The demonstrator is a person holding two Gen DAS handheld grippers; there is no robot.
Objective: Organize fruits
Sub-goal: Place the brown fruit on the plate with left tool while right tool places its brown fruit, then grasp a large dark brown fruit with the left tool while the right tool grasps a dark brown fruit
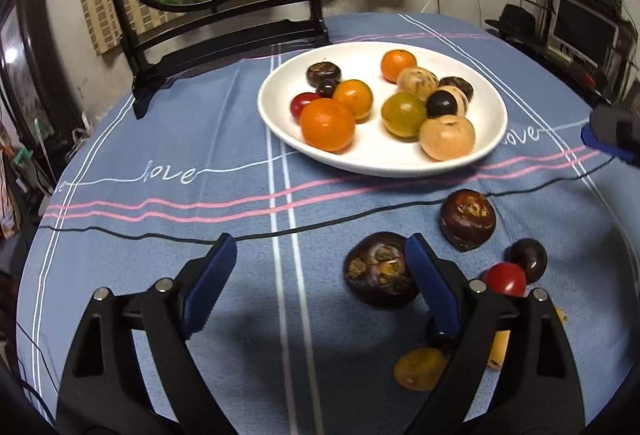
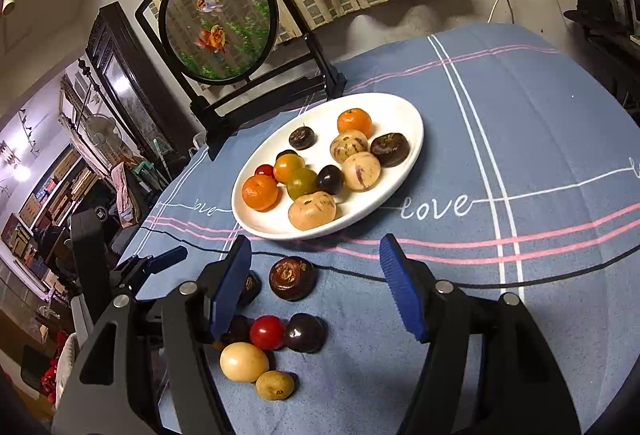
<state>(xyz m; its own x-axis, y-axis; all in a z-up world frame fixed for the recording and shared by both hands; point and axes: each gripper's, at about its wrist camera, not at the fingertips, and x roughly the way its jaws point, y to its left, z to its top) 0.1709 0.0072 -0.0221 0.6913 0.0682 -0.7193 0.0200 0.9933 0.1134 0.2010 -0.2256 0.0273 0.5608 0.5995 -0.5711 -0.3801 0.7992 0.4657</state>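
A white plate [image 1: 276, 123] [image 2: 408, 139] holds several fruits: oranges, tan, green and dark ones. Loose fruits lie on the blue cloth in front of it: a dark brown fruit [image 1: 376, 271] beside my left gripper's right finger, another brown one [image 1: 467, 219] [image 2: 292, 278], a red tomato [image 1: 505, 278] [image 2: 267, 331], a dark plum [image 1: 527, 259] [image 2: 304, 331], a pale round fruit [image 2: 243, 361] and a small yellow one [image 1: 419, 369] [image 2: 274, 385]. My left gripper [image 1: 320, 271] is open and empty. My right gripper [image 2: 316, 277] is open and empty above the loose fruits.
A round fish-painted screen on a black stand [image 1: 224, 31] [image 2: 224, 35] stands behind the plate. A thin black cable [image 1: 160, 235] runs across the cloth. The left gripper shows at the left of the right wrist view [image 2: 152, 263]. Furniture surrounds the table.
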